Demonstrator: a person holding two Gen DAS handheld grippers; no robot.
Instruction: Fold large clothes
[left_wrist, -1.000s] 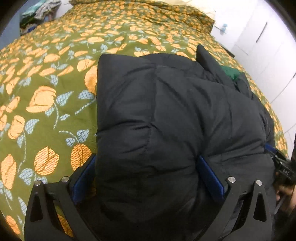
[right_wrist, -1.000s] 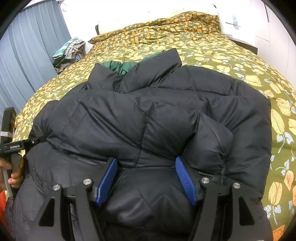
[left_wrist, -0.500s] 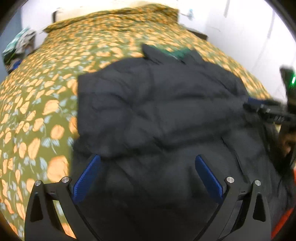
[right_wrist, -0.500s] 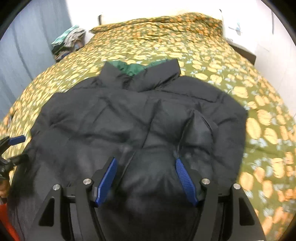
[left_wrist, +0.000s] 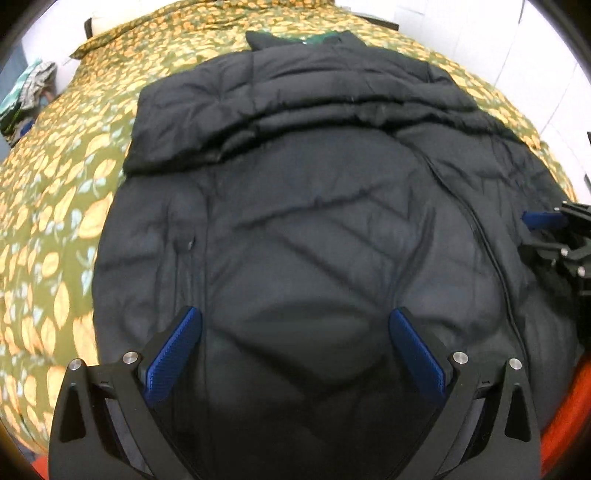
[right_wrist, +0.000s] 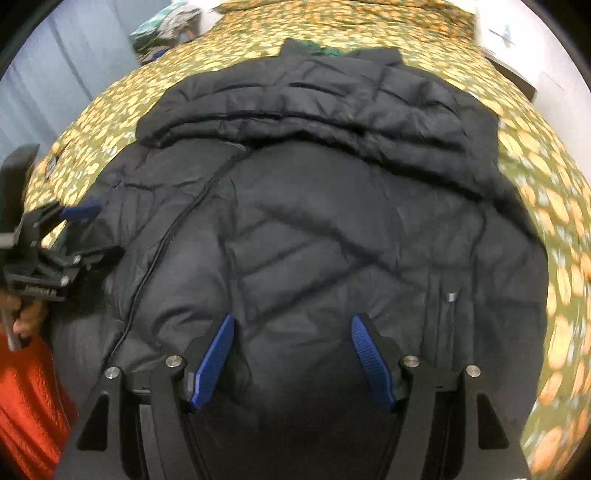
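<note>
Left wrist view: your left gripper (left_wrist: 293, 350) hangs over the black puffer jacket (left_wrist: 314, 221), jaws wide, nothing between the pads. The jacket lies across the near part of the bed (left_wrist: 66, 206), collar (left_wrist: 303, 38) toward the far headboard end, sleeves folded over the chest. Your right gripper (left_wrist: 554, 236) sits at the jacket's right edge.

Right wrist view: right gripper (right_wrist: 291, 360) has jaws apart, not clamped on anything, jacket hem below. The left gripper (right_wrist: 55, 236) is at the jacket's left side.

Handling, my read: light, soft, puffy, slick shell. It'll spring back and slide, so pinch deep at the hem corners or a seam, not loose shell.

Room: bare bedspread left, right and beyond the collar; fold toward the collar. Near bed edge is close, so don't drag it back.
</note>
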